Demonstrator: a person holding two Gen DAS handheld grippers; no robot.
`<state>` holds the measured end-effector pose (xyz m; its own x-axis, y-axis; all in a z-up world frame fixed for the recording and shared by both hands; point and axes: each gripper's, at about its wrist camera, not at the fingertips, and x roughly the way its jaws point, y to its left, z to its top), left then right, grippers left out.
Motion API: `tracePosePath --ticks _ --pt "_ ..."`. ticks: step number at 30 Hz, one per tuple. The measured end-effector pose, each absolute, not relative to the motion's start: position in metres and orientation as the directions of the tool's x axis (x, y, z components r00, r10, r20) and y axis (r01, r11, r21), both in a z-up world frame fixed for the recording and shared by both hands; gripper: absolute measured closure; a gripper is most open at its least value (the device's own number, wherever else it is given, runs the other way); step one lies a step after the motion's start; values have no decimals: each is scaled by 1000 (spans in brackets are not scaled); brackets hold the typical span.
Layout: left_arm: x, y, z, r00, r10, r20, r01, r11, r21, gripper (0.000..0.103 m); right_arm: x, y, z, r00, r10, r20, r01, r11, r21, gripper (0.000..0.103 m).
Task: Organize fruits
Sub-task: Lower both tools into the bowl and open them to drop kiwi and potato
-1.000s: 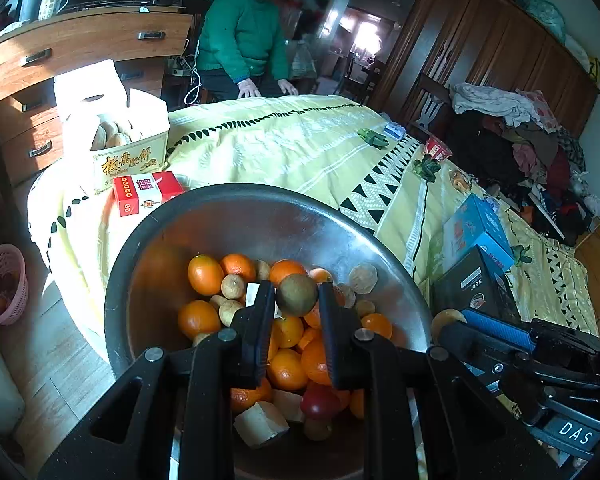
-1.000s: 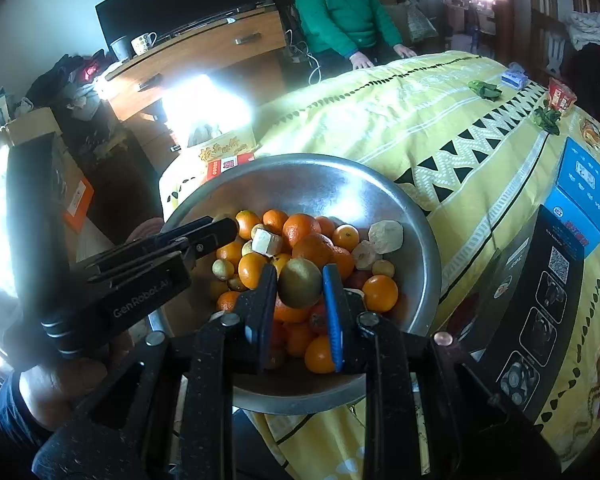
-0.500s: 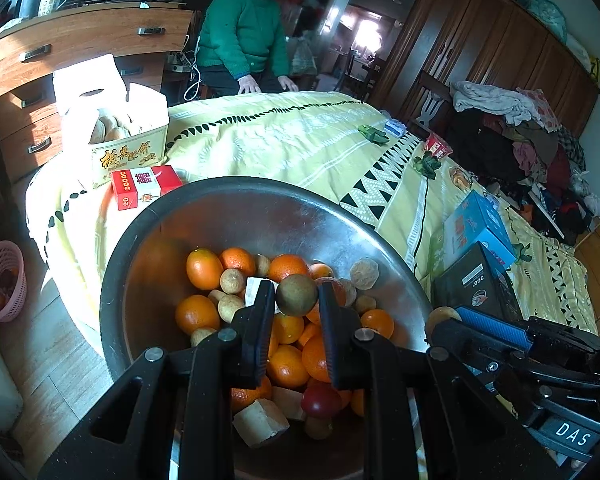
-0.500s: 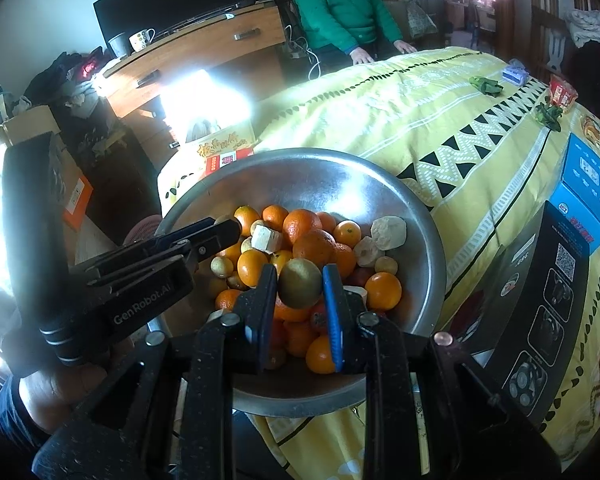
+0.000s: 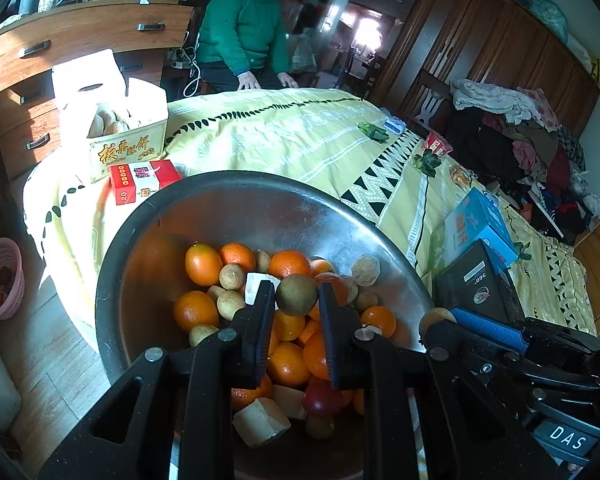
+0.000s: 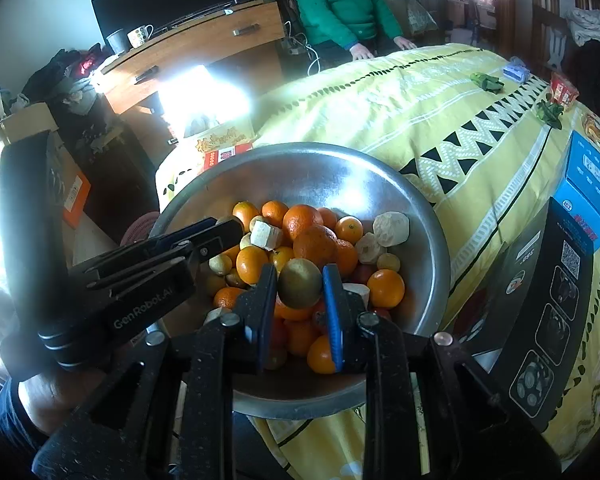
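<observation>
A steel bowl (image 5: 260,208) (image 6: 420,208) on the yellow bed holds several oranges (image 5: 202,264) (image 6: 385,288), small brown fruits and pale chunks. My left gripper (image 5: 296,294) is shut on a brown-green kiwi (image 5: 297,295) and holds it above the bowl's fruit. My right gripper (image 6: 300,283) is shut on another kiwi (image 6: 300,283) over the bowl. The right gripper shows at the lower right of the left wrist view (image 5: 440,320), the left gripper at the left of the right wrist view (image 6: 220,236).
A yellow carton (image 5: 124,148) and a red box (image 5: 144,186) lie beyond the bowl. A black box (image 5: 476,280) (image 6: 548,300) and a blue box (image 5: 476,220) (image 6: 588,184) stand right of it. A person in green (image 5: 244,36) sits at the bed's far end. A pink basket (image 5: 0,276) is on the floor.
Both grippers keep their kiwis. The left view has shifted slightly, so the bowl sits a little lower and closer; the right view is nearly unchanged.
</observation>
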<state>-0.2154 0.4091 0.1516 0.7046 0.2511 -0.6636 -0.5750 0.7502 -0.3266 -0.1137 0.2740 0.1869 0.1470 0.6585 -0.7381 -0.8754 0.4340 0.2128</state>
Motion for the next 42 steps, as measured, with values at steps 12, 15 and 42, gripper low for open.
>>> tracePosePath --ticks 12,15,42 --pt "-216 409 152 705 252 -663 -575 750 -327 81 -113 276 186 146 657 -739 -876 434 212 79" --pt "-216 410 152 704 251 -664 -576 749 -327 81 -114 276 183 146 656 -741 -875 434 212 79" --pt "-217 415 144 685 249 -684 -592 737 -325 79 -111 283 172 113 649 -753 -868 433 243 79"
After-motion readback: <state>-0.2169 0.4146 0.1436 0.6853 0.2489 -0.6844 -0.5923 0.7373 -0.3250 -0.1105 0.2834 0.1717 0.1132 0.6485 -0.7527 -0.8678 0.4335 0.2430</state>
